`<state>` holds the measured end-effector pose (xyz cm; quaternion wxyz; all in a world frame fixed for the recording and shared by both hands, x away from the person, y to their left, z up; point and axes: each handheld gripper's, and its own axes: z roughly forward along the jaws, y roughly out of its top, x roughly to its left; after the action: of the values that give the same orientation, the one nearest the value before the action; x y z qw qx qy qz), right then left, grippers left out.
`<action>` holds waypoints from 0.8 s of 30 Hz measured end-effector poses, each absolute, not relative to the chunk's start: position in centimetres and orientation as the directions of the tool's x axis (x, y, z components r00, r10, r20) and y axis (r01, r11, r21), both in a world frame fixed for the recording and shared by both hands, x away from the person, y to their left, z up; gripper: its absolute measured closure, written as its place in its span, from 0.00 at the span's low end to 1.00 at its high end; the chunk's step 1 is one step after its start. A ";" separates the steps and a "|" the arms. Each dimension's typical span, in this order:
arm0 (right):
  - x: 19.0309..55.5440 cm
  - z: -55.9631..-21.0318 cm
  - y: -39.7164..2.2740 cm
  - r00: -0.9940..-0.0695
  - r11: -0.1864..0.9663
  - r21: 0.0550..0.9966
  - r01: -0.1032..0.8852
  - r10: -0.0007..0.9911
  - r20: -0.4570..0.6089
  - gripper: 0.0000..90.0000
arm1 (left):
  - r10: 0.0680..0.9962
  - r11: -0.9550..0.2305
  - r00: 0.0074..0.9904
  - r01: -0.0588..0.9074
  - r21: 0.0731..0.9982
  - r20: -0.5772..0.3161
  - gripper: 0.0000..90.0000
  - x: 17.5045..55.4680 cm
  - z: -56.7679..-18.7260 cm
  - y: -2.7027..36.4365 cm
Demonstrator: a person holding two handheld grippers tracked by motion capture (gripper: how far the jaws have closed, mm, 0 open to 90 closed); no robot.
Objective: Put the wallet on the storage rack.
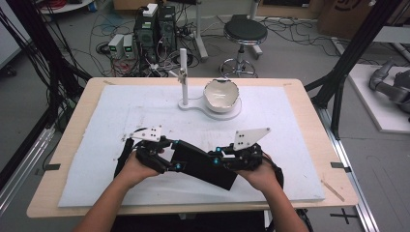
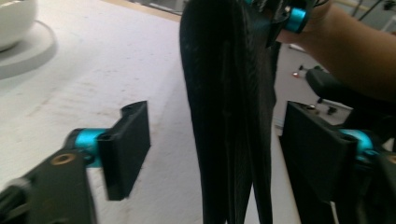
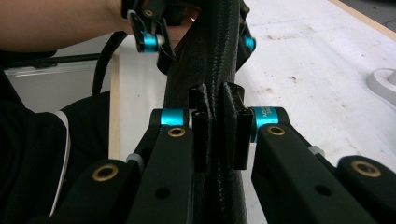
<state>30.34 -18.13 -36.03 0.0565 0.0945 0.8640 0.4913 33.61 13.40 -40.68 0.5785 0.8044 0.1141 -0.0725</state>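
A flat black fabric piece (image 1: 203, 164) hangs between my two grippers just above the white mat (image 1: 290, 145), near the table's front edge. My right gripper (image 1: 223, 159) is shut on its right end; in the right gripper view (image 3: 217, 126) both pads pinch the folded cloth (image 3: 210, 70). My left gripper (image 1: 169, 162) is at the cloth's left end. In the left gripper view (image 2: 215, 149) the jaws stand open on either side of the hanging cloth (image 2: 229, 93), and its pads (image 2: 126, 149) are clear of it. A hand holds each gripper.
A white bowl (image 1: 221, 95) sits on a white stand whose upright post (image 1: 183, 72) rises at the mat's far middle. The wooden table rim (image 1: 77, 121) borders the mat. A stool, computers and cables stand on the floor beyond.
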 end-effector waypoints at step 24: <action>30.9 -38.5 -23.5 -0.879 0.379 0.879 0.290 0.469 0.088 0.46 | 0.256 -0.340 0.960 0.200 0.919 -0.114 0.83 34.2 -34.3 15.7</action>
<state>30.93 -23.52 -38.46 0.0881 0.2296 0.8258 0.5075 34.15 15.68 -34.30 0.5575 0.8181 0.1393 0.0251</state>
